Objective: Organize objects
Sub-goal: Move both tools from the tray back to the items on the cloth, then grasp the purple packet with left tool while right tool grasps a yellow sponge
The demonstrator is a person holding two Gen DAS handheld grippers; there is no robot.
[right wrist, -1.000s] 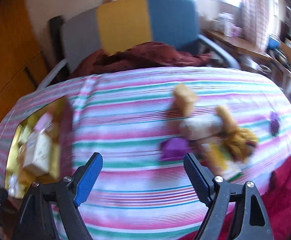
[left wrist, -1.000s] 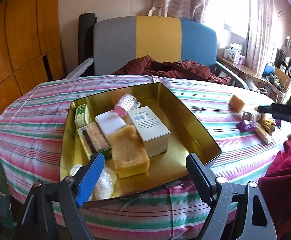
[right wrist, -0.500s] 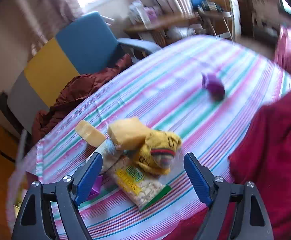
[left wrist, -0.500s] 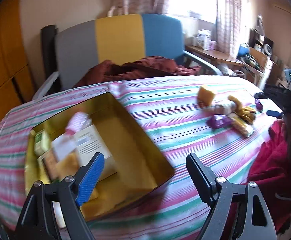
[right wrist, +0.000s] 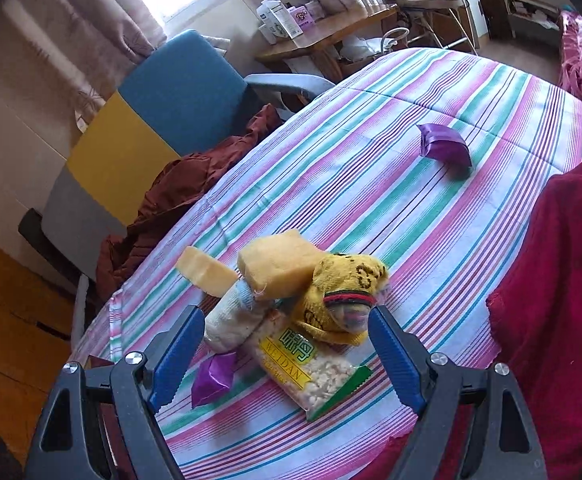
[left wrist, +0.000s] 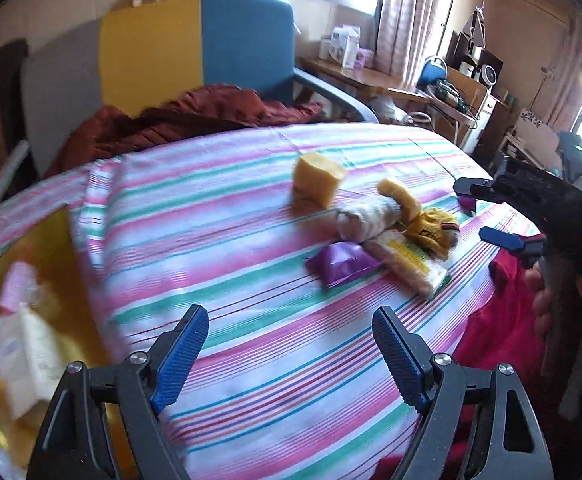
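We see a table under a striped cloth (right wrist: 391, 184), a blue, yellow and grey chair (left wrist: 195, 52) behind it, curtained windows beyond. Near the table's edge lie a snack packet (right wrist: 311, 368), a yellow sock (right wrist: 343, 292), sponges (right wrist: 279, 260) and purple packets (right wrist: 445, 146). At far left sits a blurred, perhaps gold, tin (left wrist: 39, 280). Our right gripper (right wrist: 287, 354) tilts down over the pile, jaws wide, empty. Our left gripper (left wrist: 291, 354) hangs over bare cloth, jaws spread and just widening, nothing between.
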